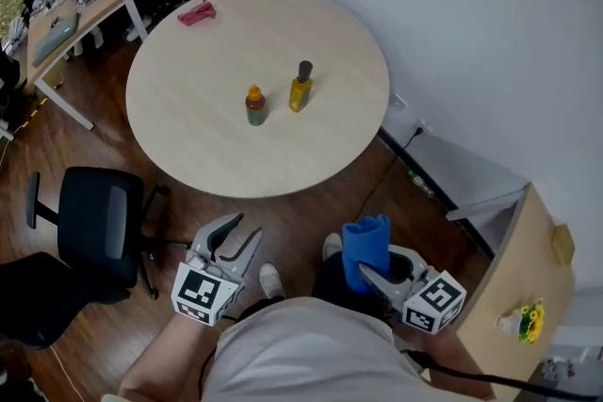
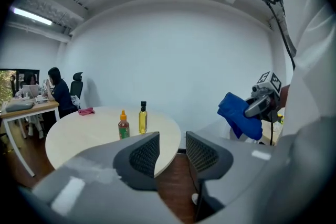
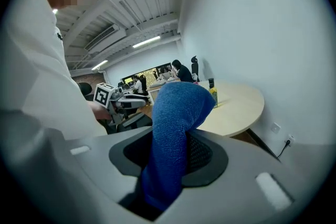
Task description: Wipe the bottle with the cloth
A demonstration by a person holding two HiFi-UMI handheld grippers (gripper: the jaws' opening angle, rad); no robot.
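Note:
Two bottles stand near the middle of the round table (image 1: 207, 160): a yellow bottle with a black cap (image 1: 300, 88) and a shorter red-and-green sauce bottle with an orange cap (image 1: 255, 105). Both grippers hang well short of the table, near my body. My right gripper (image 1: 369, 266) is shut on a blue cloth (image 1: 366, 249), which sticks up between its jaws (image 3: 176, 128). My left gripper (image 1: 228, 235) is open with nothing between its fingers (image 2: 168, 157). In the left gripper view the yellow bottle (image 2: 142, 118) and the sauce bottle (image 2: 123, 126) stand ahead on the table.
A pink cloth (image 1: 196, 12) lies at the table's far left edge. A black office chair (image 1: 99, 231) stands left of me. A desk with people seated (image 1: 66, 9) is at the far left. A wooden cabinet (image 1: 523, 297) stands to my right, against the white wall.

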